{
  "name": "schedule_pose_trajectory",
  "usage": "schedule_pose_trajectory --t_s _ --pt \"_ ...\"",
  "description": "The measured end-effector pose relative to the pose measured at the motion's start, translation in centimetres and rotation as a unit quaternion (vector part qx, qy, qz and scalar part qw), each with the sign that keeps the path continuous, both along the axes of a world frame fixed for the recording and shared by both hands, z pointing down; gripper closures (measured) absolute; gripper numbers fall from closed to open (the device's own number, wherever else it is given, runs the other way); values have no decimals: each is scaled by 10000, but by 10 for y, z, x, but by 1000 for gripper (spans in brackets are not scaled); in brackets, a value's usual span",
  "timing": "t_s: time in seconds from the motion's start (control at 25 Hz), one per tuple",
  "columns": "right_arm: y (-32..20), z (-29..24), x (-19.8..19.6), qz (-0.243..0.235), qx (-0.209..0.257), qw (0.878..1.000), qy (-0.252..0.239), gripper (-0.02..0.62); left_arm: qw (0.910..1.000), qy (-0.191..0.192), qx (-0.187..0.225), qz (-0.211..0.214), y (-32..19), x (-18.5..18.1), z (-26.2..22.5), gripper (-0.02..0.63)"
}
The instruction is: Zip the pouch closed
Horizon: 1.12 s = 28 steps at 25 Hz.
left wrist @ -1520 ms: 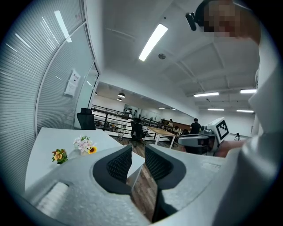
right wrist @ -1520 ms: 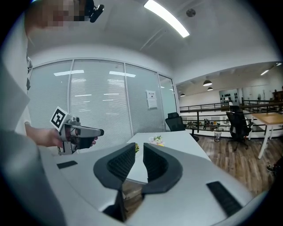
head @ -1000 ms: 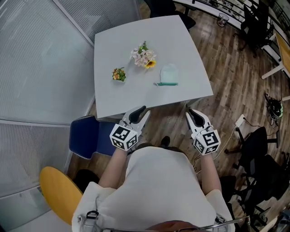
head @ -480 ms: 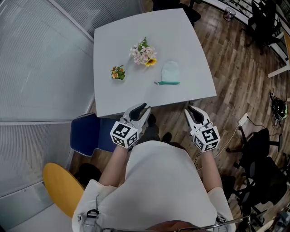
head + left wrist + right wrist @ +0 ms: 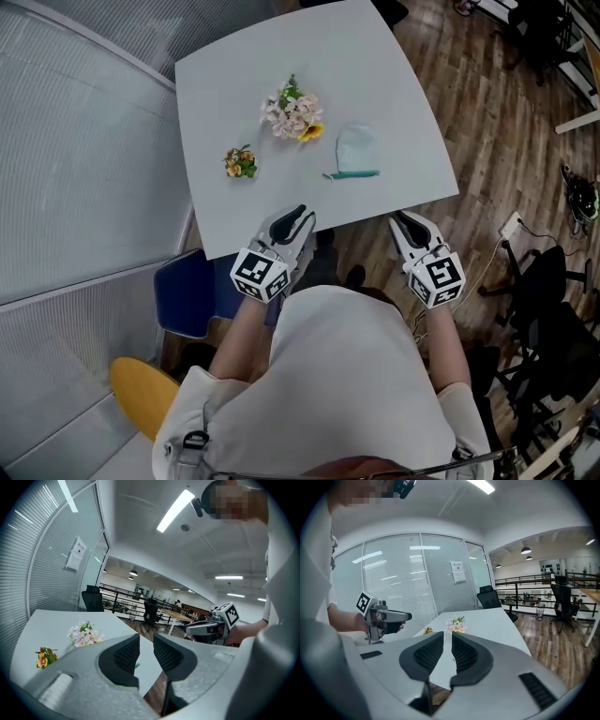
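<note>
The pale green pouch [image 5: 355, 153] is lying on the white tabletop [image 5: 375, 84], at about 1 o'clock from the left tool [image 5: 298, 217] and 11 o'clock from the right tool [image 5: 405, 221]. Both tools are hovering at the near edge, jaws slightly apart and gripping nothing. Their own jaws are hiding nearly all of the pouch in the gripper views, and its zip is too small to read.
</note>
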State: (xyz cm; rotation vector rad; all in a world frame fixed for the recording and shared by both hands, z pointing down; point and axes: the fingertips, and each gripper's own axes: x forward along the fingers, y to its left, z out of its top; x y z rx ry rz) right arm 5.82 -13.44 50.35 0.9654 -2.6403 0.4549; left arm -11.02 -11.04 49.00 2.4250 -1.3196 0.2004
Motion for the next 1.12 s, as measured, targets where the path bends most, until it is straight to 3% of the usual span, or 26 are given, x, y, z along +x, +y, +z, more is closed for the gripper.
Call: schedule_pose_trajectory --t_s 0.32,0.64,0.84,1.12 --pt "-46 37 -34 105 -346 9990 263 538 9968 -215 -405 657 -55 -20 51 520" --pt "-73 101 -67 212 -938 9944 440 537 9844 -531 -767 1491 -93 -22 123 519" --pt "-78 146 -88 195 -1337 9892 564 537 9691 -968 -988 2042 -107 -17 172 520" --pt "-82 216 -116 196 -1848 9795 779 537 9367 -1778 -1156 2787 -123 -9 246 519"
